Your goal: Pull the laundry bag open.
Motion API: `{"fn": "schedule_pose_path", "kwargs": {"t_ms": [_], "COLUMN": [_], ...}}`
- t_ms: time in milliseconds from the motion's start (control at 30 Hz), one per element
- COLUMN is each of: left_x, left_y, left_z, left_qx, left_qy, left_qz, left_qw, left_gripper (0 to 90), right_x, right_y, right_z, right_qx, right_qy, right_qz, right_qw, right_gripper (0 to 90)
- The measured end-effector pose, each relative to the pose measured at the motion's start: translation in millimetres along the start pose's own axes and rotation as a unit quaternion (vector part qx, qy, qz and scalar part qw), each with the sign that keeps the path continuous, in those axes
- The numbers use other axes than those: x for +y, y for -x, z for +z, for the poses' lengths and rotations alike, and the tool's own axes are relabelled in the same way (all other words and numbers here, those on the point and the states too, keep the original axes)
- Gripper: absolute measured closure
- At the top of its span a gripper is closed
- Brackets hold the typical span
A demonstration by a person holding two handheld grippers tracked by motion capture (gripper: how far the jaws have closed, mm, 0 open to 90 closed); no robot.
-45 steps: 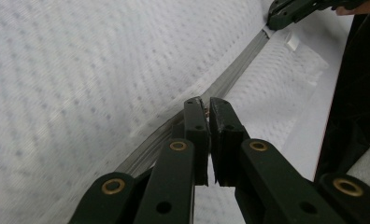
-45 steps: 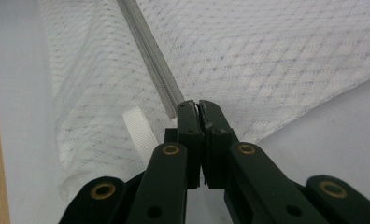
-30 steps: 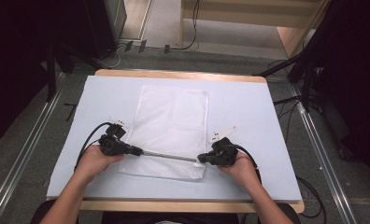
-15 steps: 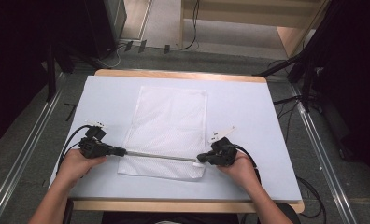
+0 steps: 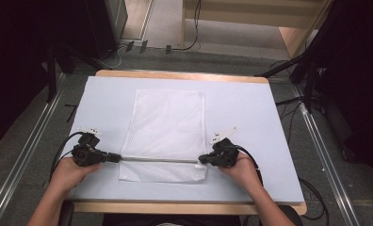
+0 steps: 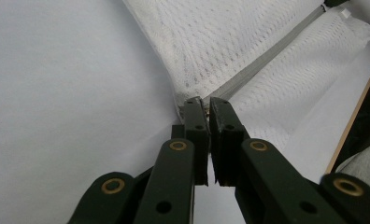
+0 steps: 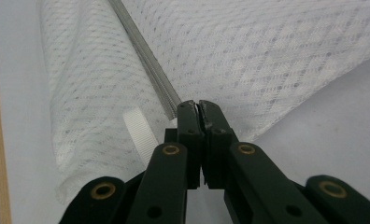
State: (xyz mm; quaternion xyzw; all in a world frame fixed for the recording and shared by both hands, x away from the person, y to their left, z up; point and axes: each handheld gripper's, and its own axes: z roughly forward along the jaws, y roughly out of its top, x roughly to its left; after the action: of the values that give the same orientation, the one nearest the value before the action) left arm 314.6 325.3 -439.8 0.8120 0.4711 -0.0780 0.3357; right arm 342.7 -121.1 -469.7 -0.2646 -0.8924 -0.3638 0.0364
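A white mesh bag (image 5: 168,125) lies flat in the middle of the pale table (image 5: 255,117), with a grey zipper (image 5: 158,160) running across its near end. My left gripper (image 5: 116,158) is shut on the zipper's left end at the bag's corner. In the left gripper view the jaws (image 6: 204,103) pinch that end where the zipper (image 6: 267,60) meets the mesh (image 6: 211,42). My right gripper (image 5: 201,160) is shut on the zipper's right end. The right gripper view shows its jaws (image 7: 195,106) closed on the zipper (image 7: 145,60), beside a white ribbon loop (image 7: 141,130).
The table's wooden front edge (image 5: 189,207) runs just behind my hands. Black cables trail from both grippers over the table's sides. Metal rails (image 5: 24,160) flank the table on the floor, and dark equipment stands at the far left and right.
My left gripper has slid to the left along the zipper line, out to the bag's left corner. The right gripper has stayed in place.
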Motion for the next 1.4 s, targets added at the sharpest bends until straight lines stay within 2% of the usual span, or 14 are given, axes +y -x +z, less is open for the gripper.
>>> {"fn": "schedule_pose_path", "kwargs": {"t_ms": [100,200,267,333,433,600,667,833,1000,1133,1267,1400], "left_x": [-0.4,-0.2,-0.2,-0.4,-0.1,2.0,3.3,4.5,5.6,7.0,8.3,9.6], "left_y": [0.2,2.3,2.5,2.2,1.2,-2.7,-5.9,-13.2,-17.1,-22.9,-29.0,-32.5], "left_z": [-0.2,-1.2,-3.0,-4.6,-5.9,-12.3,-14.0,-16.0,-18.5,-18.0,-17.5,-17.0], "left_qx": [-0.005,-0.011,-0.015,-0.019,-0.005,0.017,0.029,0.053,0.074,0.091,0.098,0.106], "left_qy": [0.0,0.006,0.015,0.028,0.038,0.068,0.074,0.085,0.101,0.103,0.101,0.103], "left_qz": [0.0,0.01,0.017,0.022,0.026,0.028,0.032,0.027,0.021,0.015,0.005,0.001], "left_qw": [1.0,0.9999,0.9996,0.9992,0.9989,0.9971,0.9963,0.9946,0.9919,0.9904,0.99,0.989], "left_gripper": [87.3,86.4,80.3,74.0,67.0,58.4,55.8,48.8,40.3,37.1,35.2,33.9], "right_x": [0.1,2.0,4.9,6.3,6.9,5.5,5.0,2.3,-1.8,-7.4,-14.2,-19.9], "right_y": [-0.1,0.1,2.1,4.4,7.0,12.0,14.0,20.7,29.2,37.7,45.8,51.4], "right_z": [-0.1,-0.2,-1.2,-4.7,-11.0,-15.9,-18.2,-24.3,-29.8,-35.0,-41.2,-44.9], "right_qx": [0.0,0.001,0.01,0.015,0.008,-0.01,-0.019,-0.039,-0.06,-0.079,-0.098,-0.109], "right_qy": [0.0,-0.006,-0.015,-0.003,0.015,0.029,0.033,0.048,0.06,0.07,0.079,0.08], "right_qz": [0.001,0.004,0.012,0.023,0.031,0.033,0.034,0.037,0.059,0.082,0.111,0.127], "right_qw": [1.0,1.0,0.9998,0.9996,0.9994,0.999,0.9987,0.9974,0.9946,0.991,0.9858,0.9826], "right_gripper": [89.4,88.2,86.5,83.8,77.6,68.6,65.0,55.6,44.9,39.1,36.4,35.6]}}
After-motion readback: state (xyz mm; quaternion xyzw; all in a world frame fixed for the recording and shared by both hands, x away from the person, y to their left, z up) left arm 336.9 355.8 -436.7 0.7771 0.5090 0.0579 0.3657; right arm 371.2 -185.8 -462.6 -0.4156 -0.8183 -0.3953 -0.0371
